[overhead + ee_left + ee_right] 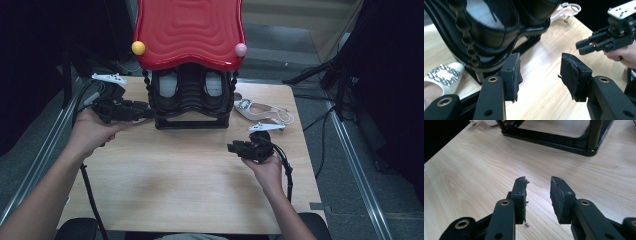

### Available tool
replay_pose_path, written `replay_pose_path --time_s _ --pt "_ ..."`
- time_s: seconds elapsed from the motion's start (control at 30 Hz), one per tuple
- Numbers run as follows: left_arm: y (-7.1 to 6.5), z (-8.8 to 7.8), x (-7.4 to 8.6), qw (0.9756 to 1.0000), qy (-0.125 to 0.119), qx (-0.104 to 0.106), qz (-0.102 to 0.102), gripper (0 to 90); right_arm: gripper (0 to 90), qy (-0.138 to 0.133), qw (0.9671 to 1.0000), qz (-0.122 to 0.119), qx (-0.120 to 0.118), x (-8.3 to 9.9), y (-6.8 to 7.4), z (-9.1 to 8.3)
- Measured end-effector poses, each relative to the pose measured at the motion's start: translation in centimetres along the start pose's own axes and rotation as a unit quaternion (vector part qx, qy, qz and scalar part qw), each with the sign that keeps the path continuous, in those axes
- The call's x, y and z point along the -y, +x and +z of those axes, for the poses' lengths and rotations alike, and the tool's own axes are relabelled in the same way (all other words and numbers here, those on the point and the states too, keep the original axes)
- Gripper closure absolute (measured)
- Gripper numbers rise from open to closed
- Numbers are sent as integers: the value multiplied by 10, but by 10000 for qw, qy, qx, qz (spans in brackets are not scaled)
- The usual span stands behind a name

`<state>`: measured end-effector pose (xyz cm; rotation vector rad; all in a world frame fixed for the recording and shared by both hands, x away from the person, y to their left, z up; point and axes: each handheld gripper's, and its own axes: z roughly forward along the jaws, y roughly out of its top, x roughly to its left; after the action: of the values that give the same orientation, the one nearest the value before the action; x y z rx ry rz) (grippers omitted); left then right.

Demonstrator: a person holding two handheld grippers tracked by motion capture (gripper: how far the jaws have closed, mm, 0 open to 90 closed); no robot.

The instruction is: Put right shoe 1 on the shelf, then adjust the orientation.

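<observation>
Right gripper (pixel 234 147) sat nearest, at about 4 o'clock of the table (pixel 175 190), jaws apart with nothing between them, bare wood under the pads in the right gripper view. Left gripper (pixel 145 110) was at 10 o'clock, jaws spread wide and empty, tips just beside the left foot of the black shoe rack (pixel 192 107). Rack stood at 12 o'clock, black shoes (pixel 172 85) inside, wavy red top (pixel 190 30) above. White shoe with crystal buckle (pixel 442 75) lay by the rack's left side in the left gripper view. White sandal (pixel 257 110) lay at 2 o'clock, right of the rack.
</observation>
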<state>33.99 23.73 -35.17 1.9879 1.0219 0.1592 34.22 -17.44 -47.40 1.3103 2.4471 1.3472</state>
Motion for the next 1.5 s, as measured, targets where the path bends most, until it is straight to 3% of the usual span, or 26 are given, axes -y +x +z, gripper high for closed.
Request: replay_pose_path --time_s 0.07,0.3,0.5,0.67,0.83,0.93,1.03,1.2,1.3,1.5 --pt "4 2 6 10000 0 3 -26 512 661 8 9999 -118 -40 0 -1 1" --pt "24 14 31 9997 102 -99 -208 544 665 -88 9984 -504 221 6 -9 4" --pt "41 23 47 9990 175 -92 -410 621 639 -73 9998 -66 157 6 -14 4" --pt "52 30 58 9984 173 -225 -485 750 640 -242 9996 92 115 11 -17 1" --pt "66 37 66 9969 116 -430 -642 816 628 -203 9994 106 264 13 -21 -2" --pt "71 41 68 9963 109 -581 -619 847 624 -175 9994 70 299 14 -22 -2" --pt "79 45 70 9946 36 -781 -676 896 612 -134 9993 76 347 15 -21 -1" --pt "94 58 73 9916 3 -1030 -780 900 618 -216 9993 122 293 18 -21 -3" --pt "100 67 74 9909 118 -1132 -713 900 620 -239 9990 162 335 19 -23 -5" --pt "116 86 80 9890 247 -1218 -803 900 622 -171 9988 162 433 22 -22 -5"
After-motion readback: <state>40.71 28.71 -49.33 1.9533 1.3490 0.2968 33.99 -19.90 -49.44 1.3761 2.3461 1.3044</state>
